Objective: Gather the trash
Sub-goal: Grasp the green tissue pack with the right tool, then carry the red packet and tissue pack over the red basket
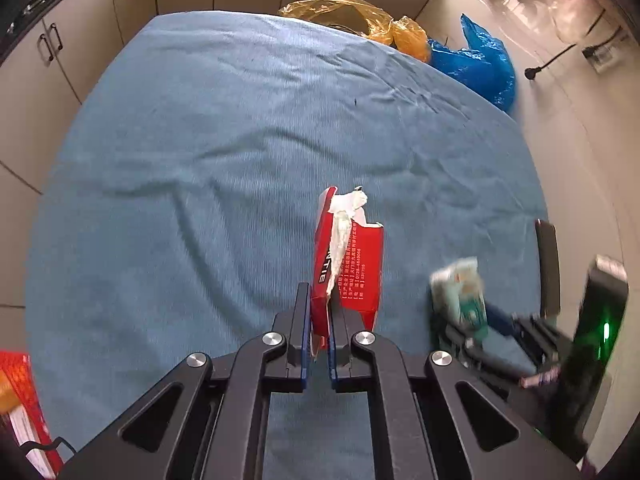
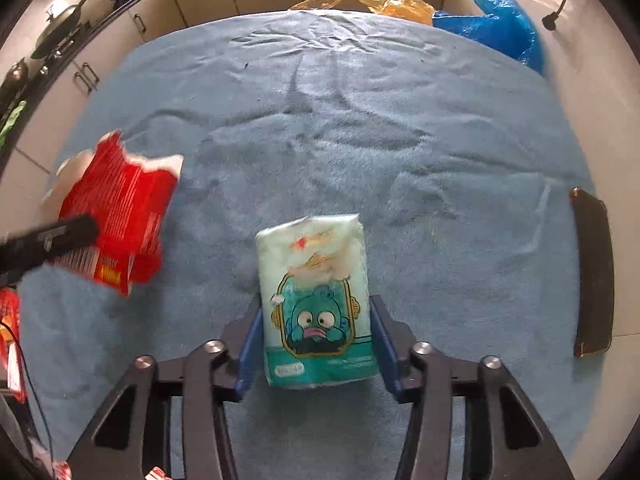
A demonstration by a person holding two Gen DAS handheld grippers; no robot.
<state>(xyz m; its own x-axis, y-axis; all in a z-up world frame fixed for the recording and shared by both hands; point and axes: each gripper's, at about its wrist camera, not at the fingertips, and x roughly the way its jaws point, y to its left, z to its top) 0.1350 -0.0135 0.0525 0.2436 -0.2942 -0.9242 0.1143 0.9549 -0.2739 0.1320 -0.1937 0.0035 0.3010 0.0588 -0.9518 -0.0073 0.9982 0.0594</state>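
My left gripper (image 1: 320, 304) is shut on a torn red carton (image 1: 350, 264) with white paper sticking out of its top, held above the blue cloth (image 1: 200, 140). The carton also shows in the right wrist view (image 2: 116, 216), with a left finger (image 2: 60, 234) across it. My right gripper (image 2: 316, 320) is shut on a pale green tissue pack (image 2: 316, 300) with a cartoon fish, held above the cloth. The pack shows blurred in the left wrist view (image 1: 460, 288). An orange bag (image 1: 360, 20) and a blue bag (image 1: 476, 64) lie beyond the table's far edge.
A dark flat phone-like object (image 2: 594, 272) lies at the table's right edge. Red packaging (image 1: 24, 400) sits at the near left. Cabinets (image 1: 80, 28) line the far left wall. The bags also show in the right wrist view: orange (image 2: 360, 0), blue (image 2: 496, 24).
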